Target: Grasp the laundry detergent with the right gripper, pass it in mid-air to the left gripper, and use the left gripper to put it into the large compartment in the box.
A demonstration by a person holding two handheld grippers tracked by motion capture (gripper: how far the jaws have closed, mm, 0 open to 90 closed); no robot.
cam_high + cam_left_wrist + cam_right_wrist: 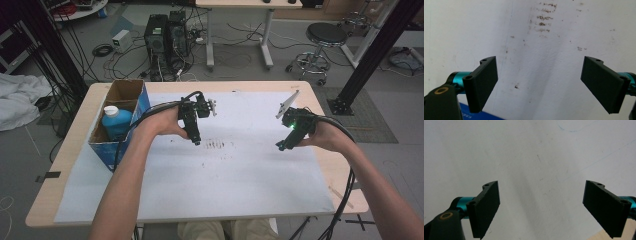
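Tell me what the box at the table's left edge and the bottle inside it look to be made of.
Box: likely cardboard, with raw brown flaps inside and a glossy blue printed outside. Bottle: probably plastic, smooth and opaque blue with a white cap; too small to tell more.

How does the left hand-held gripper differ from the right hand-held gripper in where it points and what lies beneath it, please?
The left hand-held gripper hangs over brown smudges on the white paper sheet; the right hand-held gripper hangs over cleaner paper. The right one shows a green light; the left one shows none. The left one sits nearer the blue cardboard box. Both are open and empty.
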